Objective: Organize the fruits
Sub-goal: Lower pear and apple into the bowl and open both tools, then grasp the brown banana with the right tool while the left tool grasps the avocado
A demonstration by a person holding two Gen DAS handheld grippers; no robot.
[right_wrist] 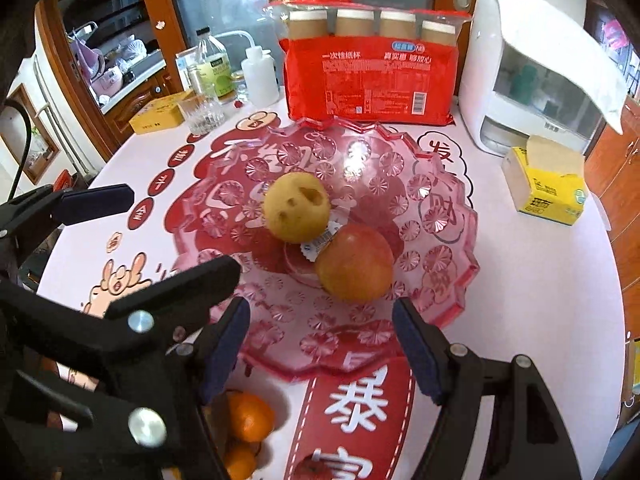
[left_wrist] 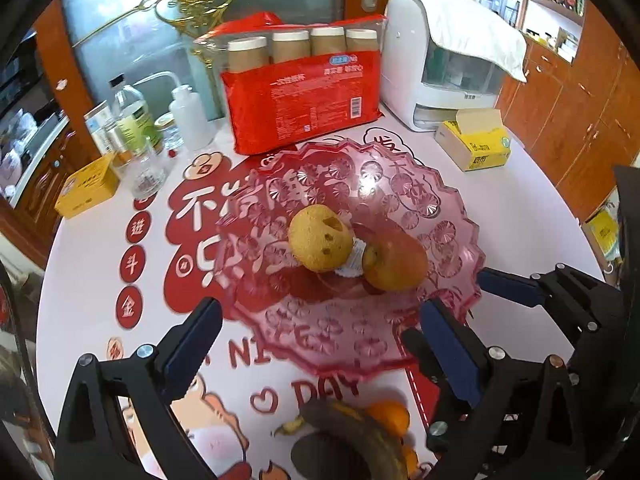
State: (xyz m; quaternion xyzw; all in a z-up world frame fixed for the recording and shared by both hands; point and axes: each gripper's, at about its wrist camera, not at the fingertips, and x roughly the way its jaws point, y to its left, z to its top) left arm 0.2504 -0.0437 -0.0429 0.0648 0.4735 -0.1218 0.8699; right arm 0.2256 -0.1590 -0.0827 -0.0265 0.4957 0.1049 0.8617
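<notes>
The fruit plate (right_wrist: 440,216) looks like clear pink plastic, glossy, with cut starbursts pressed in. The yellow pear (right_wrist: 298,208) has rough, matt, pitted skin; the apple (right_wrist: 356,264) beside it is smooth with a slight sheen. The cup pack (right_wrist: 372,80) is shiny red film. The cabinets (left_wrist: 560,120) are polished wood.

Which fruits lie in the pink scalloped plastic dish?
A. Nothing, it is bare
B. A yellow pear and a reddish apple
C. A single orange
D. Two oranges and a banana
B: the yellow pear and the reddish apple lie side by side in the pink scalloped plastic dish.
</notes>
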